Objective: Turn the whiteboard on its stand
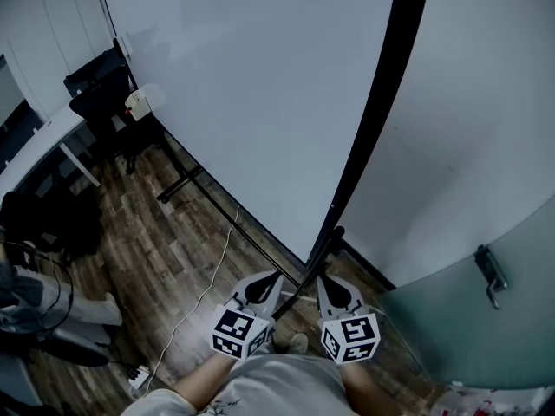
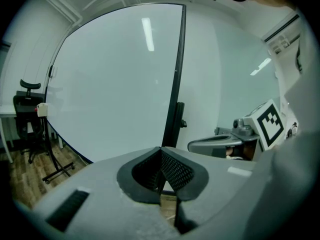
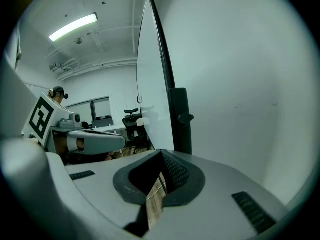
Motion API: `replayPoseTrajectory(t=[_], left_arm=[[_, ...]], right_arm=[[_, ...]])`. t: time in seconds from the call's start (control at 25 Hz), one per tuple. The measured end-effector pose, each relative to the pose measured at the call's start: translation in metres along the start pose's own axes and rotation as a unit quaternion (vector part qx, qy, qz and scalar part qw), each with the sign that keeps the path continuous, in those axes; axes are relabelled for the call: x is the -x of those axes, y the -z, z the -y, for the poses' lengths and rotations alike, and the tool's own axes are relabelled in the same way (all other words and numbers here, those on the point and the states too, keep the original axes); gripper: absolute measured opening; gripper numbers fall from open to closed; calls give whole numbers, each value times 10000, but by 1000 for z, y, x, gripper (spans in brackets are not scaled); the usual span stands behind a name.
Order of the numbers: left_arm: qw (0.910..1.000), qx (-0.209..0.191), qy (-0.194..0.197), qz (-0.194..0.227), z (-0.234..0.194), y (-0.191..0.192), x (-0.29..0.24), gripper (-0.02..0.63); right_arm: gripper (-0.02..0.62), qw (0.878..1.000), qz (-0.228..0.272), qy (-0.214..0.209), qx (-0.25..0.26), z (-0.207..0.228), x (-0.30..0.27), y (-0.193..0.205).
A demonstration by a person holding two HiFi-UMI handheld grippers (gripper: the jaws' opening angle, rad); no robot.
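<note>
The whiteboard (image 1: 260,85) is a big white panel in a black frame (image 1: 386,76), seen nearly edge-on, on a wheeled stand. The stand's black upright (image 1: 328,243) with a clamp knob stands just ahead of both grippers. My left gripper (image 1: 270,277) is left of the upright, shut, with nothing between its pads. My right gripper (image 1: 325,282) is just right of it, also shut and empty. Neither touches the board. In the left gripper view, the closed jaws (image 2: 161,156) face the board (image 2: 115,84). The right gripper view has its closed jaws (image 3: 162,159) below the upright (image 3: 180,119).
A white wall (image 1: 486,102) runs close behind the board's right edge. A frosted glass door with a handle (image 1: 490,276) is at the right. The stand's foot (image 1: 178,185), a black office chair (image 1: 100,94), a desk (image 1: 43,141) and a white cable (image 1: 204,293) lie left on the wood floor.
</note>
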State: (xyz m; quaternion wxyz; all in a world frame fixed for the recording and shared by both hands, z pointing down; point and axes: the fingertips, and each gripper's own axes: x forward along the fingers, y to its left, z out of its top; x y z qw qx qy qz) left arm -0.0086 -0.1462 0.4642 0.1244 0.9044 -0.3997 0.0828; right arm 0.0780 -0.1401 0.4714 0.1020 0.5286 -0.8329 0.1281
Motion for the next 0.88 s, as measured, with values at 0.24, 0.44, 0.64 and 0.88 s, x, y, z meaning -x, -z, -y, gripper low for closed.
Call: replayPoseTrajectory(t=[0.24, 0.44, 0.64, 0.88], left_arm=[[10000, 40, 72, -4, 6, 0, 0, 11], [9999, 72, 88, -1, 5, 1, 0, 11], [9999, 73, 108, -3, 7, 2, 1, 11], [9999, 86, 112, 4, 7, 3, 2, 11]], right_arm=[[6, 10000, 13, -34, 0, -1, 1, -1], [6, 10000, 5, -40, 16, -3, 1, 1], [6, 10000, -3, -31, 38, -3, 3, 1], [6, 10000, -5, -25, 55, -4, 2, 3]])
